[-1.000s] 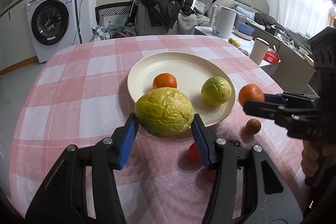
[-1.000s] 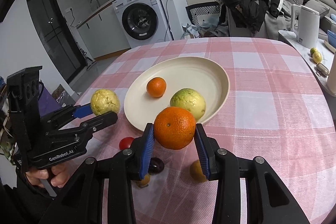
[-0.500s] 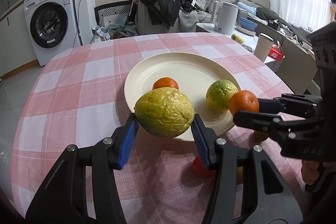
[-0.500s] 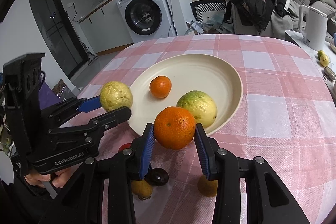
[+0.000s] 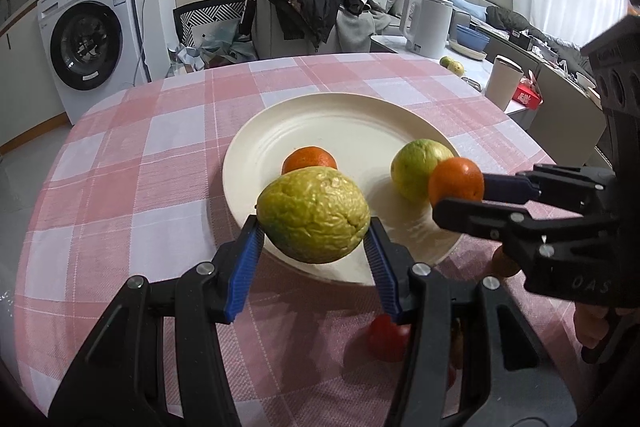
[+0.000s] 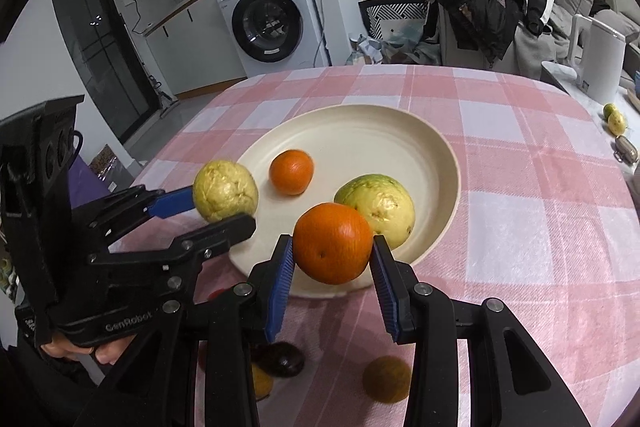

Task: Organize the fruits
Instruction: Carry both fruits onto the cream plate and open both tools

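Observation:
A cream plate (image 5: 340, 123) (image 6: 360, 131) sits on the pink checked table and holds a small orange (image 5: 309, 160) (image 6: 291, 172) and a green guava (image 5: 414, 167) (image 6: 380, 205). My left gripper (image 5: 314, 227) (image 6: 224, 205) is shut on a wrinkled yellow-green guava (image 5: 313, 213) (image 6: 225, 191), held over the plate's near left rim. My right gripper (image 6: 332, 253) (image 5: 460, 193) is shut on a large orange (image 6: 333, 242) (image 5: 456, 181), held over the plate's near right rim, close to the green guava.
Small fruits lie on the cloth near me: a red one (image 5: 386, 337), a dark one (image 6: 280, 359), and brownish ones (image 6: 386, 379) (image 6: 262, 383). A white kettle (image 5: 426, 23) and cup (image 5: 503, 87) stand beyond the table's right edge. A chair piled with clothes (image 5: 304, 7) is behind.
Both grippers have moved forward with their fruit, from beside the plate to over its near rim. The two grippers have come closer together.

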Available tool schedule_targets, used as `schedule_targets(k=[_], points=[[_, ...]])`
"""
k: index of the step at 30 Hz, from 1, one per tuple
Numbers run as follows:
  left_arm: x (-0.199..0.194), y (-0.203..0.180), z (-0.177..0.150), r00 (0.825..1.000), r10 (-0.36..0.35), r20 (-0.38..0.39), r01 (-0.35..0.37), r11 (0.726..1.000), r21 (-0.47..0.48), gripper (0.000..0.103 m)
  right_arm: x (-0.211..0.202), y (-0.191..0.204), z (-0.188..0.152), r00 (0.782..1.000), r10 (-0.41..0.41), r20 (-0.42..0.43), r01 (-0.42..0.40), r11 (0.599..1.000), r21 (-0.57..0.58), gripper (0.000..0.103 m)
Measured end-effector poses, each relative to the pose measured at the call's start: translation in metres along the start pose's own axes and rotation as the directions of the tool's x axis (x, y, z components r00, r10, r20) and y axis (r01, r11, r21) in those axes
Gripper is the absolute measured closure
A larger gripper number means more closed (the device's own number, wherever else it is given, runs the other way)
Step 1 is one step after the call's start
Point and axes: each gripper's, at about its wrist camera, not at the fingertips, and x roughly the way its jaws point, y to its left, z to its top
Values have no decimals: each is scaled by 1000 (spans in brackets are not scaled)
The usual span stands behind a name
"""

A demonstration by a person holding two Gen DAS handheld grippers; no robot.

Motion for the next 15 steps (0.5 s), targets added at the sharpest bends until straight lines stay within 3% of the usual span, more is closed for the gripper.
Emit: schedule_targets(k=[15], points=[[15, -5, 1, 1000, -6, -17, 7, 1000, 29, 54, 11, -7, 5, 1000, -6, -20, 7, 1000, 28, 64]])
